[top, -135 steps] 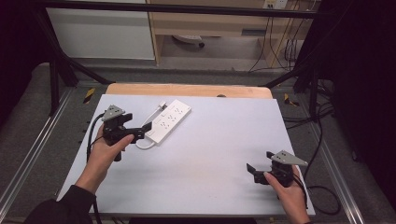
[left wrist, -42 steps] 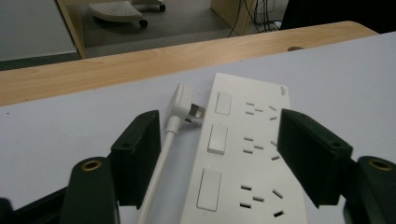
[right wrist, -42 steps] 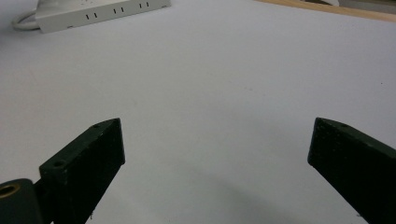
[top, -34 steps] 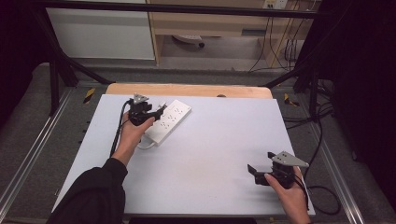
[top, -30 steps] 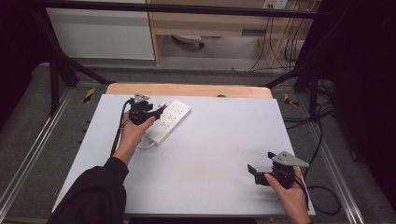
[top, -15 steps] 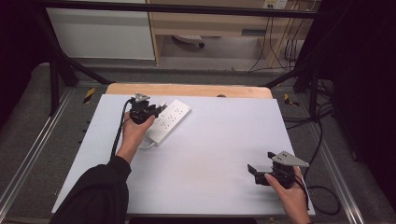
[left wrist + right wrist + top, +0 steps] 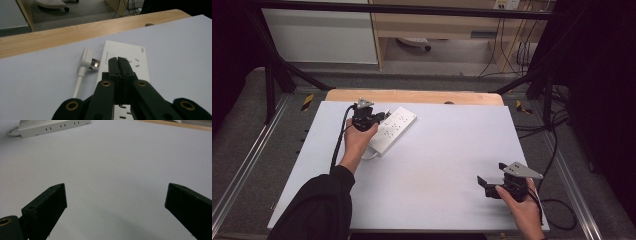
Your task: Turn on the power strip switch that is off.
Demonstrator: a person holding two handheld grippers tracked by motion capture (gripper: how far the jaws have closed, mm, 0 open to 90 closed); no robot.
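A white power strip (image 7: 396,128) lies slantwise at the back left of the white table top (image 7: 447,150). Its white plug (image 7: 86,58) rests unplugged beside the strip's far end. My left gripper (image 7: 378,118) hovers over that end of the strip (image 7: 141,66). Its jaws (image 7: 117,60) have just been closing and now stand shut together with nothing between them. My right gripper (image 7: 491,175) is held low at the front right, far from the strip. In the right gripper view its jaws (image 7: 115,197) stand wide open over bare table, with the strip (image 7: 50,126) far off.
A wooden table edge (image 7: 412,96) runs along the back behind the white top. The strip's cord (image 7: 368,155) curls off its near end. Black frame bars and cables (image 7: 557,145) lie around the table on the floor.
Since the oldest frame my left hand has moved back and to the right, up to the strip's end. Over the last second neither hand has shifted.
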